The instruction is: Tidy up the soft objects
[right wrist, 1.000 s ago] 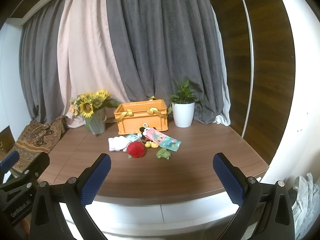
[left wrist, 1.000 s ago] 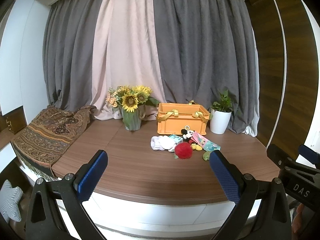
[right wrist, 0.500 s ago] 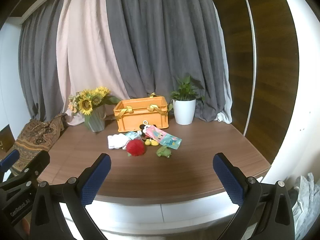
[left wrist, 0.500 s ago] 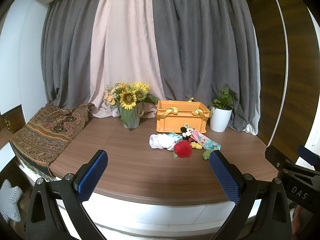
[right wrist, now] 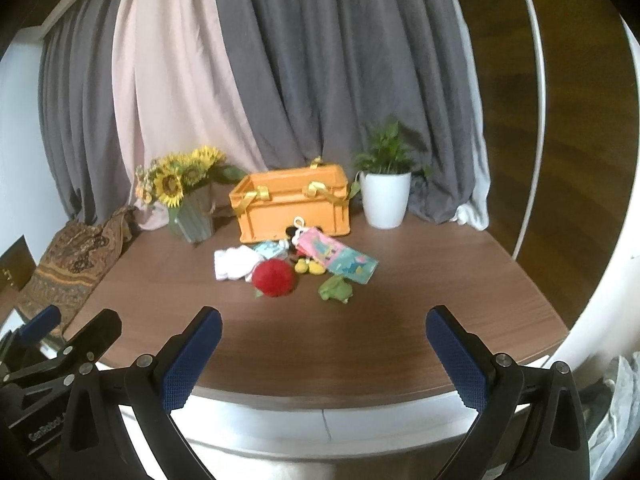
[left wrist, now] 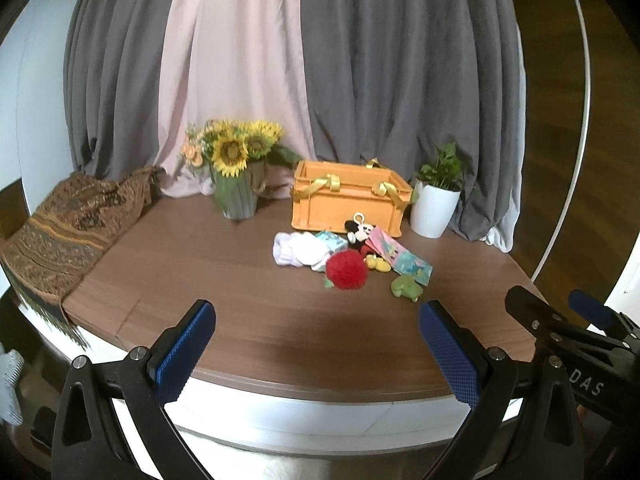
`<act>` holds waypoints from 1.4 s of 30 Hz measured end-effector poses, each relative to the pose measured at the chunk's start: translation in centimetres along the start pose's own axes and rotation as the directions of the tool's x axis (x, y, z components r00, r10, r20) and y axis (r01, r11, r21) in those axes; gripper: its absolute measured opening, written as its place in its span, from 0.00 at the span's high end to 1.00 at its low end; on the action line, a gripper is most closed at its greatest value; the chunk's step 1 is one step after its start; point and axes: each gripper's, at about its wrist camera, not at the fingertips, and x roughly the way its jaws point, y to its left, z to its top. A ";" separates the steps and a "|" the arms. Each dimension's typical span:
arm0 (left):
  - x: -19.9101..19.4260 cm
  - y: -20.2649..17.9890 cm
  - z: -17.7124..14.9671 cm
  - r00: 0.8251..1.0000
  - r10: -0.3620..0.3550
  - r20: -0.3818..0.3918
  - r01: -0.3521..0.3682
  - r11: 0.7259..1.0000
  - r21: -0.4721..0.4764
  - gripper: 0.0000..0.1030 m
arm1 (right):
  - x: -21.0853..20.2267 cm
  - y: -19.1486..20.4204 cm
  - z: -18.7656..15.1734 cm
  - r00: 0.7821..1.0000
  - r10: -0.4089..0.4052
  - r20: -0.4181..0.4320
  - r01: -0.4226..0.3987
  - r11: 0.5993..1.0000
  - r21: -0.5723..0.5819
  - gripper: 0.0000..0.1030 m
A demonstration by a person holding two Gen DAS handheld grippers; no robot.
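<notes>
Soft toys are being left lying on the table beside the orange box, whose inside is hidden. The left tongs and right tongs are being held wide, gripping nothing.

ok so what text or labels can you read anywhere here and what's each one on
"DAS": white letters on the black body of the right gripper, seen from the left wrist camera; anything before them is cut off.
"GenRobot": on the black body of the left gripper, seen from the right wrist camera; its end is hidden.
Colourful pouch: printed pictures, any words too blurred to read.

wooden table, orange crate, soft toys, vase
</notes>
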 end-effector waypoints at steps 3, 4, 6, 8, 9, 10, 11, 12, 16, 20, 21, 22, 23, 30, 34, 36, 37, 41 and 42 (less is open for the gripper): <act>2.0 -0.1 -0.1 1.000 0.008 -0.022 -0.008 1.000 0.006 0.00 | 2.4 -0.5 0.1 0.999 0.021 -0.040 -0.021 1.000 0.009 0.00; 2.8 -0.1 -0.1 0.999 0.007 -0.034 -0.007 1.000 0.009 0.00 | 3.3 -0.6 0.1 0.998 0.019 -0.054 -0.018 1.000 0.012 0.00; 4.9 -0.1 0.0 0.999 -0.001 -0.046 0.002 1.000 0.017 0.00 | 5.1 -0.6 0.2 0.997 0.011 -0.073 -0.010 1.000 0.015 0.00; 7.1 0.0 0.0 0.999 -0.017 -0.046 0.018 1.000 0.024 0.00 | 7.0 -0.6 0.2 0.996 0.003 -0.088 -0.001 1.000 0.023 0.00; 8.3 0.1 0.0 0.998 -0.025 -0.051 0.027 0.999 0.031 0.00 | 8.1 -0.6 0.3 0.995 0.001 -0.096 0.002 1.000 0.029 0.00; 9.6 0.1 0.0 0.998 -0.033 -0.061 0.035 0.999 0.040 0.00 | 9.1 -0.6 0.4 0.994 -0.002 -0.105 0.006 0.999 0.035 0.00; 11.1 0.2 0.1 0.997 -0.042 -0.072 0.046 0.998 0.052 0.00 | 10.4 -0.5 0.5 0.993 -0.002 -0.115 0.007 0.999 0.038 0.00; 12.5 0.3 0.2 0.995 -0.052 -0.084 0.058 0.996 0.067 0.00 | 11.6 -0.5 0.6 0.992 -0.002 -0.124 0.007 0.999 0.037 0.00; 17.1 -0.2 1.4 0.990 -0.090 -0.108 0.104 0.985 0.134 0.00 | 16.1 0.3 1.0 0.982 -0.051 -0.181 0.052 0.999 0.000 0.01; 21.5 -0.9 2.2 0.979 -0.145 -0.142 0.171 0.967 0.191 0.00 | 19.8 0.5 1.8 0.984 -0.097 -0.148 0.099 0.995 0.001 0.02; 22.4 -1.0 2.2 0.976 -0.152 -0.154 0.182 0.963 0.200 0.00 | 20.8 0.4 1.9 0.982 -0.114 -0.153 0.116 0.993 0.008 0.03; 23.3 -1.1 2.3 0.975 -0.148 -0.164 0.181 0.961 0.211 0.01 | 21.7 0.2 2.0 0.979 -0.127 -0.158 0.130 0.991 0.014 0.04; 24.1 -1.4 2.4 0.975 -0.143 -0.170 0.179 0.958 0.225 0.04 | 22.6 0.1 2.0 0.976 -0.137 -0.171 0.144 0.989 0.025 0.05; 28.0 -3.4 2.3 0.973 -0.143 -0.184 0.192 0.938 0.290 0.08 | 27.1 -1.3 1.6 0.957 -0.122 -0.261 0.137 0.990 0.038 0.11; 29.5 -4.3 2.0 0.974 -0.129 -0.187 0.182 0.936 0.302 0.12 | 29.3 -1.9 1.4 0.959 -0.073 -0.273 0.086 0.996 0.035 0.16; 30.1 -4.6 1.8 0.972 -0.131 -0.195 0.188 0.932 0.310 0.14 | 30.3 -2.1 1.1 0.956 -0.052 -0.287 0.062 0.998 0.024 0.20; 30.4 -4.7 1.6 0.970 -0.139 -0.202 0.198 0.929 0.312 0.15 | 30.6 -2.2 1.0 0.956 -0.044 -0.290 0.053 0.998 0.022 0.20; 32.0 -5.5 0.9 0.966 -0.136 -0.220 0.208 0.915 0.346 0.16 | 32.3 -2.7 0.4 0.952 -0.021 -0.304 0.025 1.000 0.010 0.22; 32.3 -5.6 0.7 0.965 -0.137 -0.222 0.210 0.913 0.350 0.17 | 32.7 -2.8 0.3 0.951 -0.017 -0.310 0.020 1.000 0.004 0.24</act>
